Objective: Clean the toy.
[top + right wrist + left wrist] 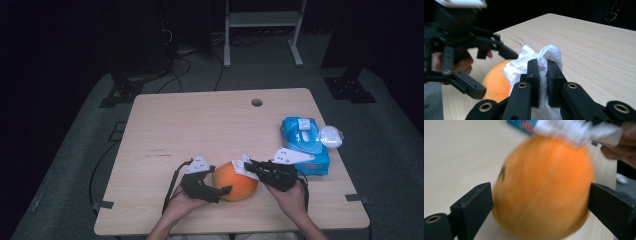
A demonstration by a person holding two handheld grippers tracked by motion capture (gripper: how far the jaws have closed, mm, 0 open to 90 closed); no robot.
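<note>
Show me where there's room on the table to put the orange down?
Lots of bare wood lies on the table's far and left parts, from the round hole back toward the orange. It's crowded near the front edge, around both grippers, and at the right, where the blue wipes pack and a white wad sit.

A person's two hands work at a pale wooden worktop [200,125] under dim light. The black left gripper [223,190] has its jaws around the near side of a round orange ball-shaped fruit [235,181], while the black right gripper [248,167] presses a piece of white tissue [239,165] against the fruit's top. Just beyond the right hand lies a blue tissue pack [305,142], with a small white wad [331,136] at its far corner.
</note>
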